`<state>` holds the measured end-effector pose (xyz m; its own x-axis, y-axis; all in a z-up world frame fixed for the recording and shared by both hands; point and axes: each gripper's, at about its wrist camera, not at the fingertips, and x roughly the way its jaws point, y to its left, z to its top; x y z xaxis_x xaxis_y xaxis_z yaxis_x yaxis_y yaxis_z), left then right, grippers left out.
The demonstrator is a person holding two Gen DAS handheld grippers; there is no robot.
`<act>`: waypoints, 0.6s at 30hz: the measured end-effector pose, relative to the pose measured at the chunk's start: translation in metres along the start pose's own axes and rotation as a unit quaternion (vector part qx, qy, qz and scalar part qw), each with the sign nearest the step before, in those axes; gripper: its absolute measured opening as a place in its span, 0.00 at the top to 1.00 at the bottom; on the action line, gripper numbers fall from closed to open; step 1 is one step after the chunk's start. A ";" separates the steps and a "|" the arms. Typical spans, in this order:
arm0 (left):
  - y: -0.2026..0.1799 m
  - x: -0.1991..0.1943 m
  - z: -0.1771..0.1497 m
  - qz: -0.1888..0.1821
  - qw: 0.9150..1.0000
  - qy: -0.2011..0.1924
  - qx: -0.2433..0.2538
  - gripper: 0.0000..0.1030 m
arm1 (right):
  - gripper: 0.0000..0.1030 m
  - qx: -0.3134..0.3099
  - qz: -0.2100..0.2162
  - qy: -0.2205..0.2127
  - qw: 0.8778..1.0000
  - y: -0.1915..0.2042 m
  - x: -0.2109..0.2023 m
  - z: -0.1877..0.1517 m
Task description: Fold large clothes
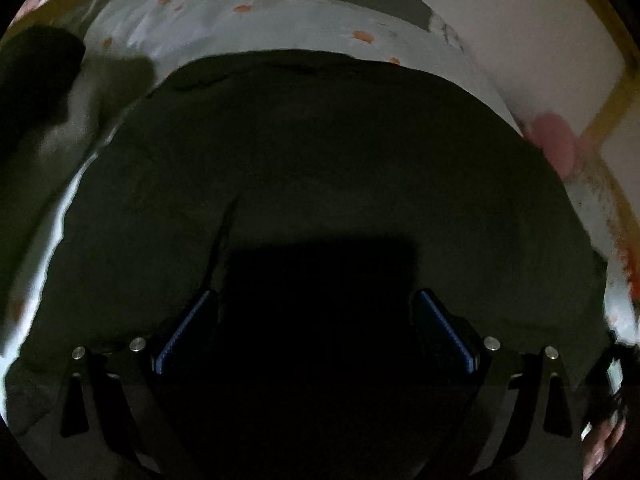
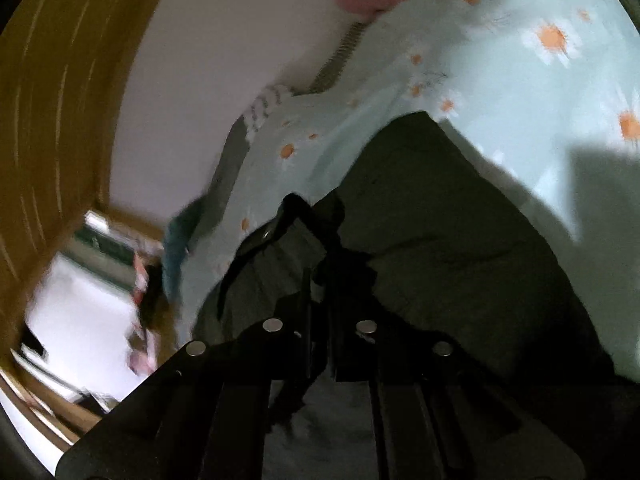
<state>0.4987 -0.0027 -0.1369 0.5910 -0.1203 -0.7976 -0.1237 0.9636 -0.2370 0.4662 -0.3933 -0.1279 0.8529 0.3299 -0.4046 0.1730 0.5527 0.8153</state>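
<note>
Dark garment (image 1: 320, 152) covers daisy sheet (image 2: 520, 92); right tongs (image 2: 320, 280) pinch it.

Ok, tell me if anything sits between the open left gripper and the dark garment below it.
Nothing visible does. The left gripper hangs open right over the dark green garment, which lies spread on the daisy-print sheet; only its own shadow falls between the fingers. The right gripper is already shut on a fold of that garment.
</note>
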 end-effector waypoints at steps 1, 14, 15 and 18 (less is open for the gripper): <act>0.000 -0.015 -0.001 -0.005 1.000 -0.014 0.001 0.06 | 0.90 -0.017 -0.008 0.008 1.000 0.004 0.002 0.001; -0.002 0.041 0.048 0.122 0.991 -0.024 0.045 0.04 | 0.03 -0.305 -0.144 -0.032 0.941 0.121 0.043 0.007; 0.002 0.041 0.040 0.122 0.990 -0.047 0.046 0.04 | 0.04 -0.318 -0.204 0.017 0.926 0.112 0.080 0.003; 0.013 0.034 0.027 0.104 0.992 -0.070 0.034 0.04 | 0.02 -0.290 -0.230 0.081 0.925 0.072 0.131 0.006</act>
<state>0.5382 0.0122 -0.1523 0.6639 0.1125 -0.7393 -0.2027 0.9787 -0.0331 0.5937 -0.3147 -0.1196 0.6610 0.0419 -0.7492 0.1664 0.9654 0.2008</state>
